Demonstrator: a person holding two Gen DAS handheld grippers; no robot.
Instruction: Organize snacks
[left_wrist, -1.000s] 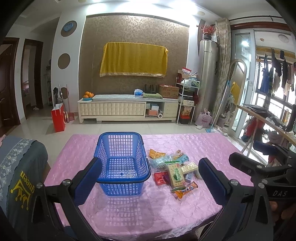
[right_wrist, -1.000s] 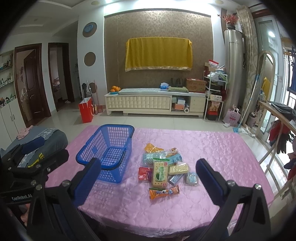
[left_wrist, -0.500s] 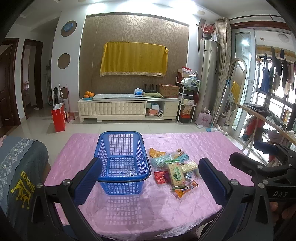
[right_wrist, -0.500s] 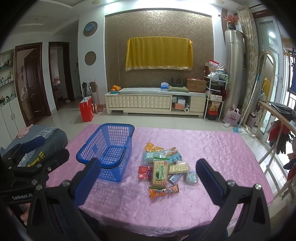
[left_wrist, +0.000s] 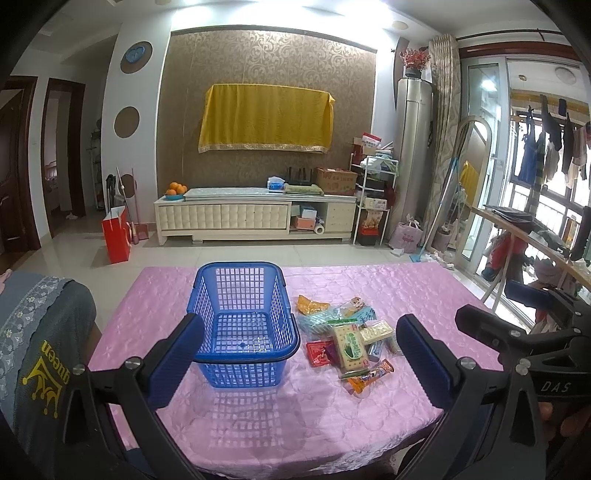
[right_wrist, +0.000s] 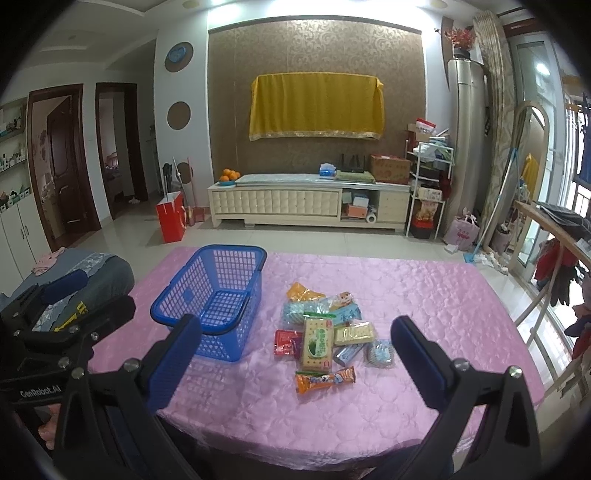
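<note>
Since the earlier frame both views have eased slightly forward; left gripper (left_wrist: 299, 354) and right gripper (right_wrist: 295, 356) gape wide, empty; lower the right onto the orange snack bar (right_wrist: 325, 378) at 6 o'clock of the snack pile (right_wrist: 325, 328), right of the empty blue basket (right_wrist: 210, 295).

Bare pink tablecloth (right_wrist: 424, 295) lies right of and before the snack pile (right_wrist: 325, 332); blue basket (right_wrist: 218, 295) blocks its left side.

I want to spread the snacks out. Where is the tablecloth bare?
Bare: right of the snack pile, toward the table edge, and the near strip before the blue basket. Crowded: between basket and pile.
</note>
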